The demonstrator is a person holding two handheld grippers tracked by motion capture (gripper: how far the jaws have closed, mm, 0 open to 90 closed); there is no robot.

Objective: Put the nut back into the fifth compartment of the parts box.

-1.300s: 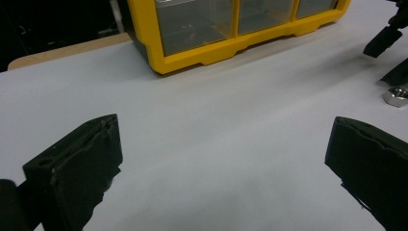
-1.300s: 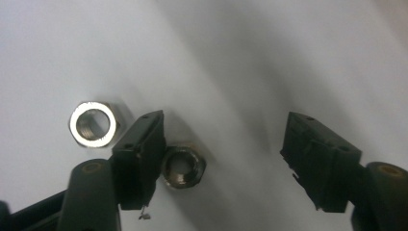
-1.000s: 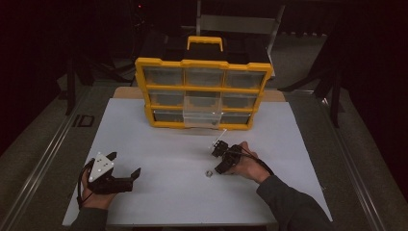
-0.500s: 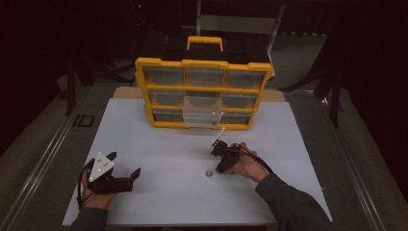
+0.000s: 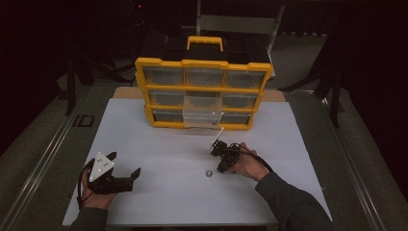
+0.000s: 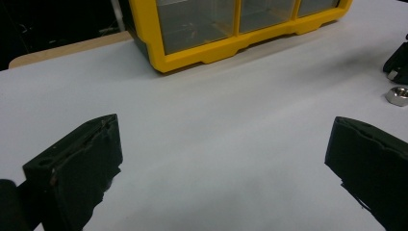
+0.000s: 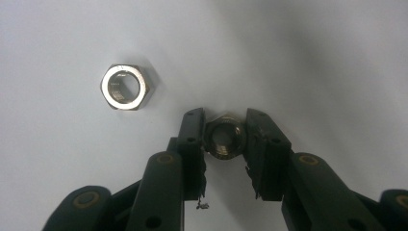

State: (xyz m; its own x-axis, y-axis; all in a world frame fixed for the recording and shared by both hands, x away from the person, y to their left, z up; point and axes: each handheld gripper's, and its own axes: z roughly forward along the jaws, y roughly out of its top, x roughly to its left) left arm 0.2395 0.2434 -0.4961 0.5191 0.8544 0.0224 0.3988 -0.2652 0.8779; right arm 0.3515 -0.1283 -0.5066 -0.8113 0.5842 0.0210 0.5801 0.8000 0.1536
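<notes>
**Lift the little nut straight up**

On the left: left gripper (image 5: 126, 175) wide apart, holding nothing, resting on the white table (image 5: 159, 130). Further right: spare nut (image 7: 125, 87) lying loose beside. Right gripper (image 7: 225, 139) just closing, pinching the held nut (image 7: 224, 138). Squeeze snug, then lift slowly, missing the spare.

A small steel hex nut (image 7: 224, 137) sits between the two black jaws of the right gripper (image 7: 225, 138), its threaded bore facing the camera, its flats pressed by a pad on each side. The jaws have just been closing on it. A second hex nut (image 7: 126, 87), brighter and shiny, lies flat on the white surface, off to the left of the jaw tips and slightly beyond them, apart from both.
</notes>
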